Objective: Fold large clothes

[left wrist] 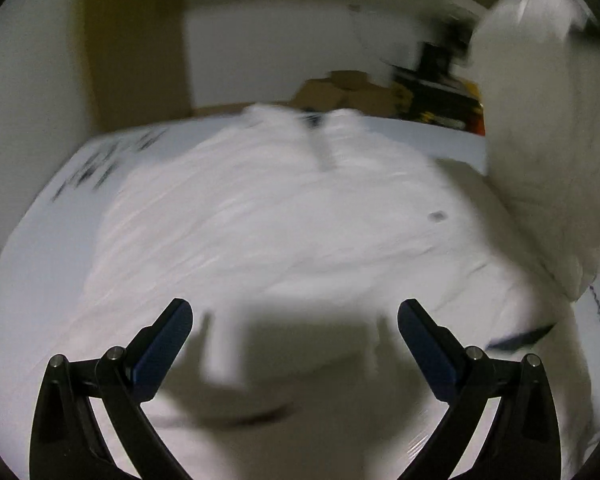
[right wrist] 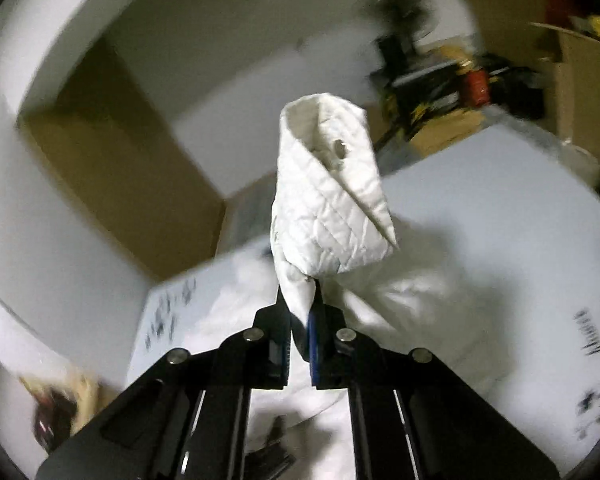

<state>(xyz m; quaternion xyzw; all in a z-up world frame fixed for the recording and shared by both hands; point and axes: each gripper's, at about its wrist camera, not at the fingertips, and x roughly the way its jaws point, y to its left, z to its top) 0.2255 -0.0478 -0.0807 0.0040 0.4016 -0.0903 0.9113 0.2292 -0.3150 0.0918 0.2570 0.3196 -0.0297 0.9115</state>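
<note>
A white quilted jacket (left wrist: 268, 216) lies spread on a white table (left wrist: 40, 264), collar at the far side. My left gripper (left wrist: 294, 320) is open and empty, hovering above the jacket's near part, casting a shadow on it. My right gripper (right wrist: 300, 304) is shut on the jacket's sleeve cuff (right wrist: 331, 200), which has a snap button and stands up above the fingers. In the left wrist view the lifted sleeve (left wrist: 539, 128) hangs at the upper right. The rest of the jacket (right wrist: 399, 300) lies below on the table.
The table cover (right wrist: 539, 220) has dark printed marks near its edges. Cardboard boxes (left wrist: 347, 92) and dark clutter (right wrist: 439, 80) stand beyond the far edge. A brown door or panel (left wrist: 136, 40) is at the back left. A dark object (right wrist: 56, 412) sits low left.
</note>
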